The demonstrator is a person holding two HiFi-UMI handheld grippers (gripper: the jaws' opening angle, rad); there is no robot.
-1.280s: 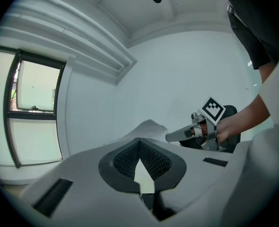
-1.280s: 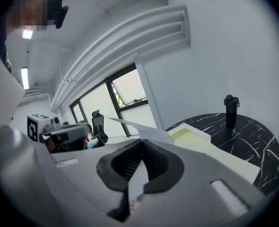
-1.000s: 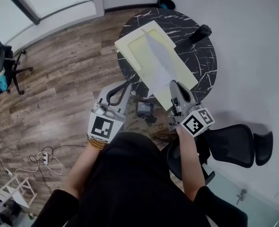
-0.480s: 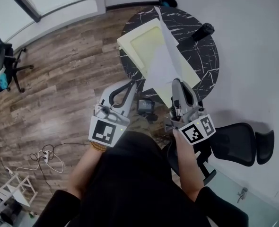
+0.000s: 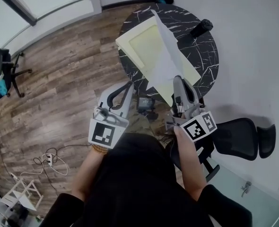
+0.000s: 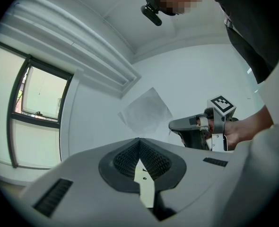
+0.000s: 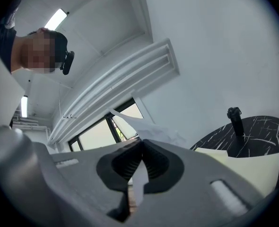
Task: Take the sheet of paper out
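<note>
Right gripper (image 5: 178, 82): jaws closed on the near edge of the sheet of paper (image 5: 164, 56), pinched at the tips. The sheet stands lifted off the pale yellow folder (image 5: 140, 42), its far corner in the air above the tabletop (image 5: 203, 60). I cannot tell whether its low end touches the folder, as the gripper hides it. I judge the edge grip suits thin paper, letting it peel up without dragging the folder.

Left gripper (image 5: 128, 87): jaws closed with nothing between them, held off the tabletop's near rim and apart from the folder. I judge it idle, the folder lying flat unaided. A black bottle (image 5: 200, 30) stands beyond, clear of the sheet.
</note>
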